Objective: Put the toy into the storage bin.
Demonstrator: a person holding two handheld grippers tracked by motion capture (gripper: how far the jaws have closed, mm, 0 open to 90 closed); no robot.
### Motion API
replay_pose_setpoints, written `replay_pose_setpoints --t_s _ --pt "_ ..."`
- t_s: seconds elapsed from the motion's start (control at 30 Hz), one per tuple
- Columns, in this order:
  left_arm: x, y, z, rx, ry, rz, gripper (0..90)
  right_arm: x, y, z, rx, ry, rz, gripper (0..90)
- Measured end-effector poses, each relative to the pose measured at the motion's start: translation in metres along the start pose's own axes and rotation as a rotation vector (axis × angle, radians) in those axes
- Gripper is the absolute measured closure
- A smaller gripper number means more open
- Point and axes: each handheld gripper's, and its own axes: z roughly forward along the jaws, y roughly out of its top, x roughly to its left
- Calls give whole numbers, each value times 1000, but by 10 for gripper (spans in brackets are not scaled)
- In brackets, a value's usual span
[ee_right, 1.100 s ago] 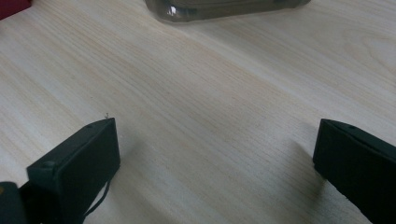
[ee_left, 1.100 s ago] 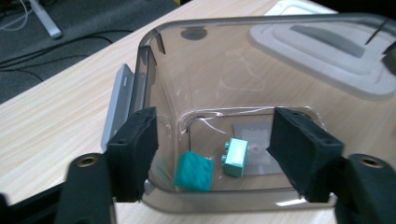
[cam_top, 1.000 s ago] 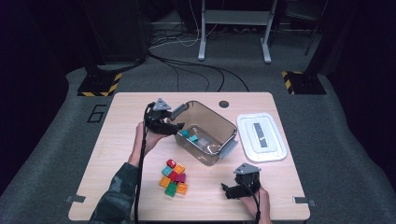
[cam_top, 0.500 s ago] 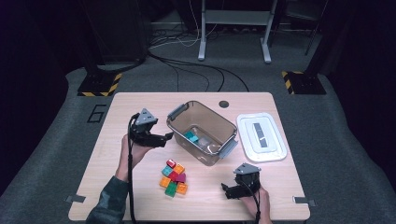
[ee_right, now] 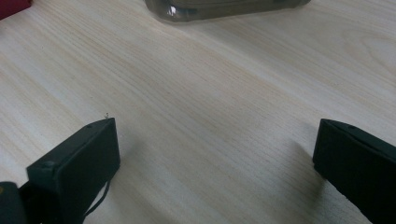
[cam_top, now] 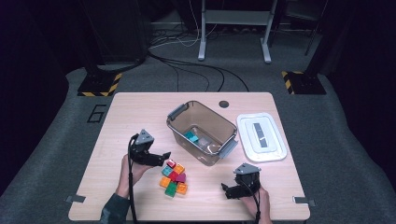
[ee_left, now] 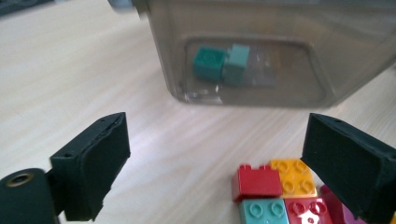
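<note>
A cluster of coloured bricks (cam_top: 173, 178) lies on the table in front of a clear grey bin (cam_top: 201, 132). Two teal bricks (ee_left: 222, 64) rest on the bin's floor. My left gripper (cam_top: 162, 158) hovers low at the cluster's left edge, and its jaws have just been opening, with nothing between them. In the left gripper view a red brick (ee_left: 256, 180) and an orange brick (ee_left: 294, 177) lie just ahead of the open jaws (ee_left: 217, 163). My right gripper (cam_top: 229, 190) rests open near the table's front edge, with bare wood between its jaws (ee_right: 215, 163).
A white lid (cam_top: 260, 136) lies flat to the right of the bin. A dark round hole (cam_top: 224, 103) marks the table's far edge. Bare wood spreads over the left half of the table (cam_top: 116, 121).
My left gripper has left the bin's left rim, moved toward the front and down, and now sits beside the brick cluster with its jaws wider. The right gripper has stayed put.
</note>
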Motion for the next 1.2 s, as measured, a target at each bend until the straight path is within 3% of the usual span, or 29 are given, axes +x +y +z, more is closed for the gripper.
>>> replay_pose_setpoints --t_s 0.23,0.57,0.63,0.73,0.87,1.07,1.2 --pt "-7 -16 19 39 -26 -14 51 0 0 0 0 0 0 0" --pt "-15 -26 37 82 -40 -30 33 0 0 0 0 0 0 0" --pt "-15 -27 37 78 -43 -22 81 0 0 0 0 0 0 0" --pt "-14 -28 36 75 -63 -31 257 0 0 0 0 -1 0 0" --pt "-14 -30 35 81 -71 -33 397 0 0 0 0 -1 -1 0" --pt "-17 -33 37 86 -74 -19 565 0 0 0 0 -1 -1 0" --pt "-16 -33 35 65 -58 -19 585 0 0 0 0 -1 -1 0"
